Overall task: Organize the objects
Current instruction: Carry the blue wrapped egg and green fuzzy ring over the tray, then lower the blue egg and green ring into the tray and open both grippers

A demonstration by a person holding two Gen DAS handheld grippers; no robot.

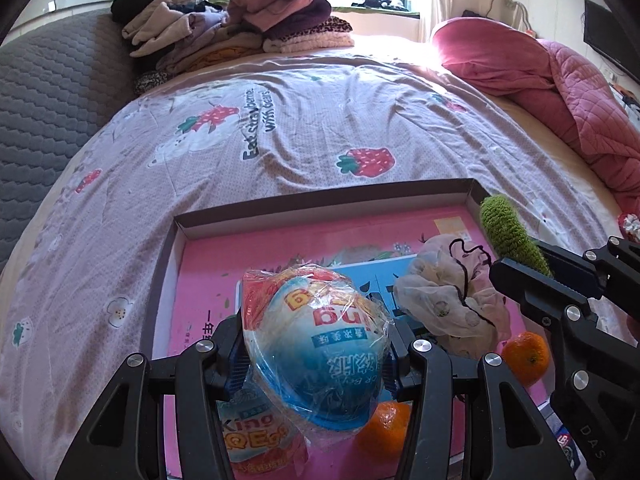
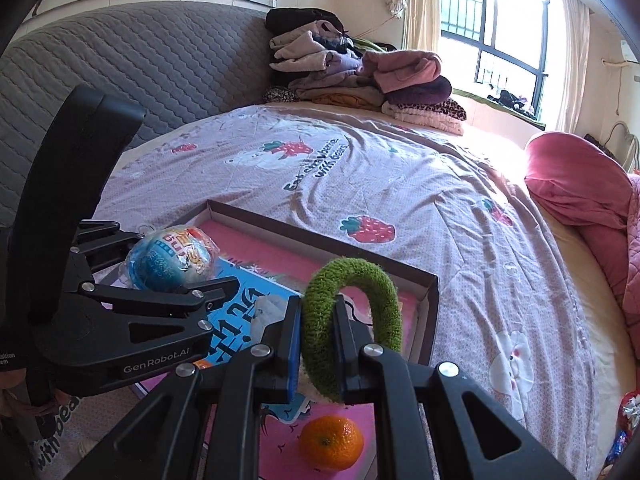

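Our left gripper (image 1: 316, 356) has its jaws partly open and pressed against both sides of a blue and white egg-shaped toy wrapped in clear crinkled plastic (image 1: 320, 344); we hold it just above the near left part of a shallow cardboard box with a pink printed floor (image 1: 320, 204). Our right gripper (image 2: 318, 340) has its jaws closed tight on a fuzzy green fabric ring, a hair scrunchie (image 2: 352, 320), which stands upright over the right half of the same box.

Several things already lie in the box. Under the held egg we see a second wrapped toy egg with red and yellow lettering (image 1: 256, 436), and just beside it a small orange mandarin (image 1: 386, 424). Another mandarin (image 1: 526, 356) rests nearer the right wall. Between them lies a pale sheer fabric scrunchie with a dark cord (image 1: 452, 300).

The box sits on a pink bedsheet printed with strawberries (image 1: 320, 120). Far across the bed there is a pile of folded clothes (image 1: 240, 28), and to the right a pink quilt (image 1: 560, 92).

We judge the sorting well under way: five items are in or over the box, and the two we hold remain to be set down. At the right edge a red wrapped object (image 2: 630, 412) lies on the sheet, perhaps left to collect.
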